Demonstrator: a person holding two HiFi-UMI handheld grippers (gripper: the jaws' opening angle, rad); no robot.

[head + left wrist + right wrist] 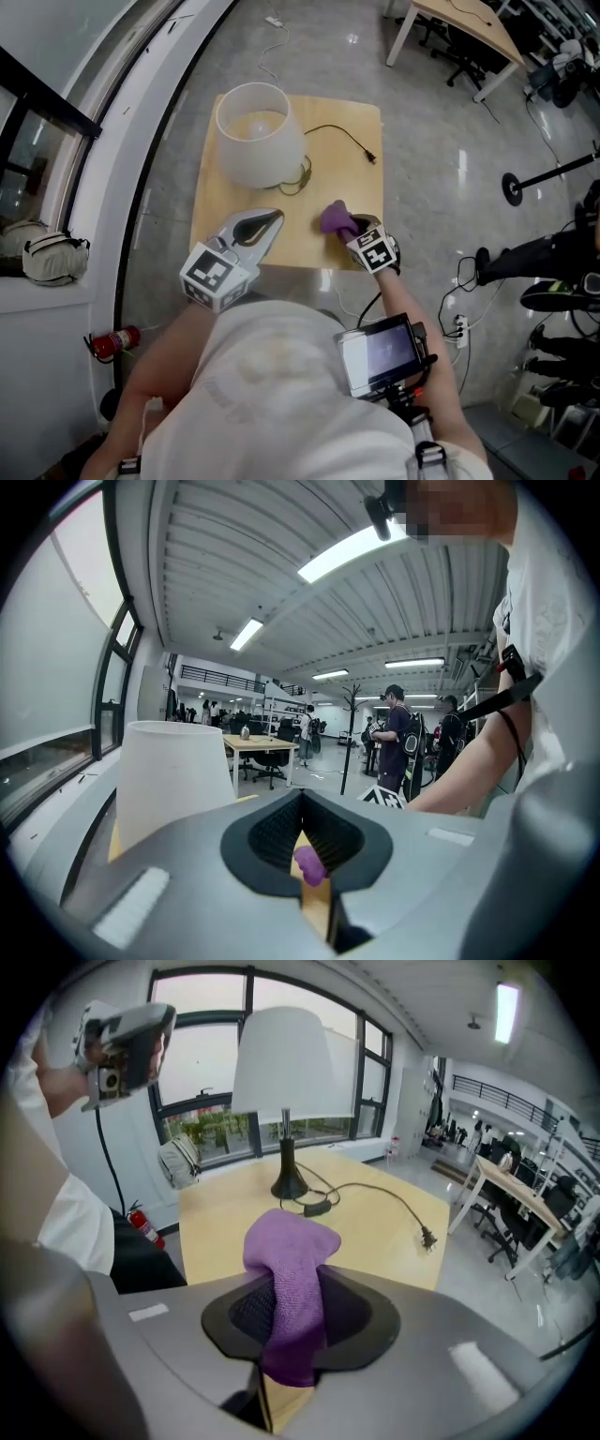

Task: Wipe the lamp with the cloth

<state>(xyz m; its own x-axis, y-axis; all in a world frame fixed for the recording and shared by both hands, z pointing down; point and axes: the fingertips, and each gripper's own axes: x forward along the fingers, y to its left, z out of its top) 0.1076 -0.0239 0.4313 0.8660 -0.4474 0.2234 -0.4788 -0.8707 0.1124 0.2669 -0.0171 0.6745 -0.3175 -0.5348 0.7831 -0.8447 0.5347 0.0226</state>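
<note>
A lamp with a white shade (253, 141) stands at the back left of the small wooden table (211, 216); its dark base (288, 1183) and cord with plug (372, 157) lie beside it. My right gripper (352, 228) is low over the table's front right, shut on a purple cloth (291, 1279) that bulges out above the jaws. My left gripper (278, 217) hovers at the front left, pointing toward the shade (173, 780), jaws together with nothing between them. The cloth (309, 864) shows small beyond its tips.
A fire extinguisher (114, 342) and a pale bag (52, 258) sit by the window wall on the left. Another desk (459, 28) and chairs stand at the far right. People (398, 738) stand further off in the hall.
</note>
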